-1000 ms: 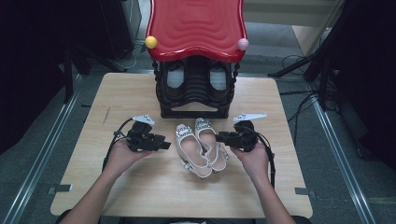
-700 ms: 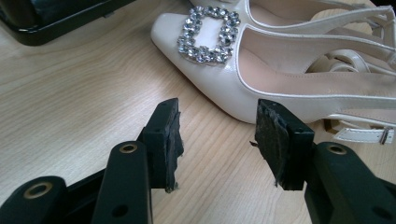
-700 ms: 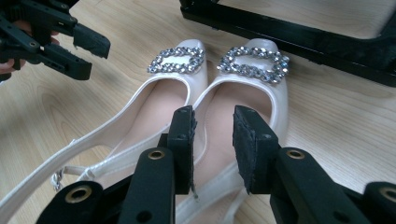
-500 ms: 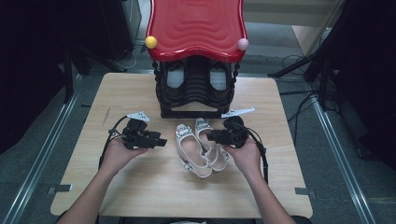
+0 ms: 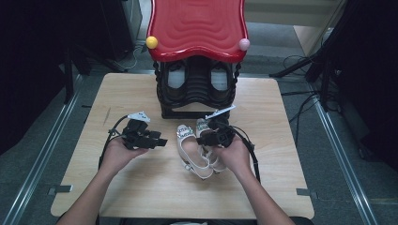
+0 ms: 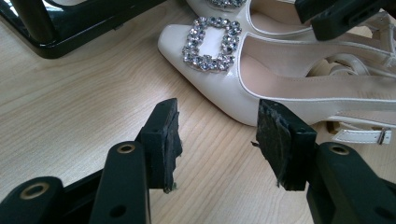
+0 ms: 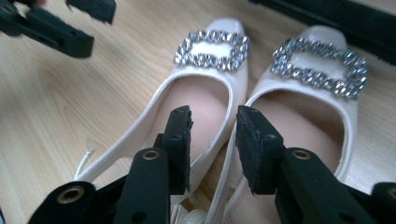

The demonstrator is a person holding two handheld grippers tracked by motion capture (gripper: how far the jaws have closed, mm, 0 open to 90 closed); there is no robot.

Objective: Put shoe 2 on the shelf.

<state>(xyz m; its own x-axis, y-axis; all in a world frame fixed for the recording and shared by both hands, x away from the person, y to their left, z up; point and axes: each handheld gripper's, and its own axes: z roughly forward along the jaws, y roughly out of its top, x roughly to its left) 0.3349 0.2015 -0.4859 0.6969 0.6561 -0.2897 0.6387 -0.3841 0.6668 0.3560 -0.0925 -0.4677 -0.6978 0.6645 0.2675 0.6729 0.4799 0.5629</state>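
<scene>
Two white slingback shoes with rhinestone buckles lie side by side on the wooden table [image 5: 141, 197], the left shoe [image 5: 187, 152] [image 6: 280, 65] [image 7: 210, 44] and the right shoe [image 5: 202, 125] [image 7: 317, 65]. My right gripper [image 5: 202, 139] [image 7: 212, 135] hovers over them. Its jaws have just been opening and stand one inside each shoe, with the two adjoining side walls in the gap and the pads not pressing. My left gripper [image 5: 162, 142] [image 6: 217, 140] is open just left of the left shoe's toe, with bare wood between its jaws, which widened slightly a moment ago.
A black shoe rack [image 5: 197, 93] with a red wavy top [image 5: 197, 28] stands at the back middle of the table, close behind the shoes' toes; its base [image 6: 70, 28] shows in the left gripper view. Cables trail from both grippers.
My right gripper has moved left from beside the shoes to above them. My left gripper has shifted slightly left. The shoes lie where they were.
</scene>
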